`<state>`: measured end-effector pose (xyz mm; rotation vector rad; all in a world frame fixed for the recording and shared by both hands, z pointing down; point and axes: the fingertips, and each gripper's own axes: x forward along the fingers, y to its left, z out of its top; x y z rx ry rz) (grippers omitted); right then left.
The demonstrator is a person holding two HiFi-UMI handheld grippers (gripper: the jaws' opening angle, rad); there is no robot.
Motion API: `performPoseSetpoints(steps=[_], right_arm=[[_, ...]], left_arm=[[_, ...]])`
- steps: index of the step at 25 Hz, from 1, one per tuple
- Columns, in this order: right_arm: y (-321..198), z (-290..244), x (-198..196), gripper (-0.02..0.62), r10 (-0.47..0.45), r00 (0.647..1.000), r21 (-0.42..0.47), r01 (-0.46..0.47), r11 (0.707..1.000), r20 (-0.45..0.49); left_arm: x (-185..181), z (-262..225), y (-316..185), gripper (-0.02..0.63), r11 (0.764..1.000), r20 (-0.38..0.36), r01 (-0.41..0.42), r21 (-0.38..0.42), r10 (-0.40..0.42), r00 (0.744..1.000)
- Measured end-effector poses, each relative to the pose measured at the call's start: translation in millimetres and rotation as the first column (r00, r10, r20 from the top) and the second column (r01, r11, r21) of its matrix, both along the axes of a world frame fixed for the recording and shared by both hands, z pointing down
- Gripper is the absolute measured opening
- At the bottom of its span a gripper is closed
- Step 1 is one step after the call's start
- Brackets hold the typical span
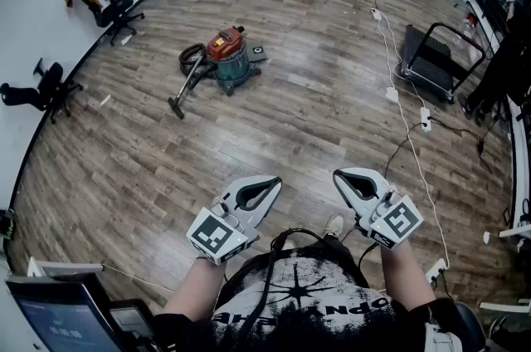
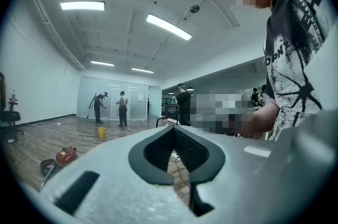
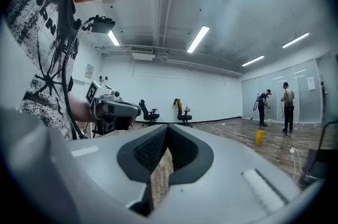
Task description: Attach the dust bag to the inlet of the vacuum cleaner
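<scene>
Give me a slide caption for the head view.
Left gripper and right gripper, shut and empty; vacuum cleaner far ahead.

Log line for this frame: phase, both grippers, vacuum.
phase: not started | left gripper: shut, empty, level | right gripper: shut, empty, level | vacuum cleaner: on floor, far ahead, untouched
</scene>
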<state>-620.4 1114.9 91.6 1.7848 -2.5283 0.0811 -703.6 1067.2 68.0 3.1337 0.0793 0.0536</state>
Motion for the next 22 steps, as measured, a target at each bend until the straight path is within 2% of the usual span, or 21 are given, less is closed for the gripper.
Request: performPoseSetpoints(steps=[5, 8, 12, 16, 19, 22], right_arm=[[2.3, -4.6, 14.0, 0.006, 0.011, 1.0, 0.004, -0.011, 1.0, -0.01], [0.6, -7.1, 12.9, 0.006, 0.01, 1.0, 0.006, -0.01, 1.0, -0.011], [-0.6, -8.2, 6.1, 0.006, 0.002, 1.0, 0.007, -0.002, 1.0, -0.018], [4.4, -11.9, 12.7, 0.008, 0.024, 1.0, 0.026, -0.024, 0.999, 0.007], [7.1, -16.3, 16.6, 0.008, 0.027, 0.998, 0.032, -0.029, 0.999, 0.063], [10.8, -12.7, 18.0, 0.008, 0.036, 0.997, 0.021, -0.037, 0.999, 0.065]], left_arm=[[1.0, 8.3, 2.6, -0.002, 1.0, 0.069, 0.014, -0.026, -0.012, 0.998], [1.6, 1.2, 2.8, -0.002, 1.0, 0.027, 0.0, -0.013, 0.001, 1.0], [-4.2, 10.7, 2.8, -0.002, 0.999, 0.095, 0.016, -0.035, -0.013, 0.995], [-1.5, 13.2, 6.5, -0.001, 0.999, 0.091, 0.015, -0.039, -0.011, 0.996], [1.5, 8.0, 7.7, -0.001, 1.0, 0.047, -0.008, -0.027, 0.009, 0.999], [2.0, 13.5, 7.3, -0.002, 0.999, 0.089, -0.005, -0.041, 0.008, 0.996]])
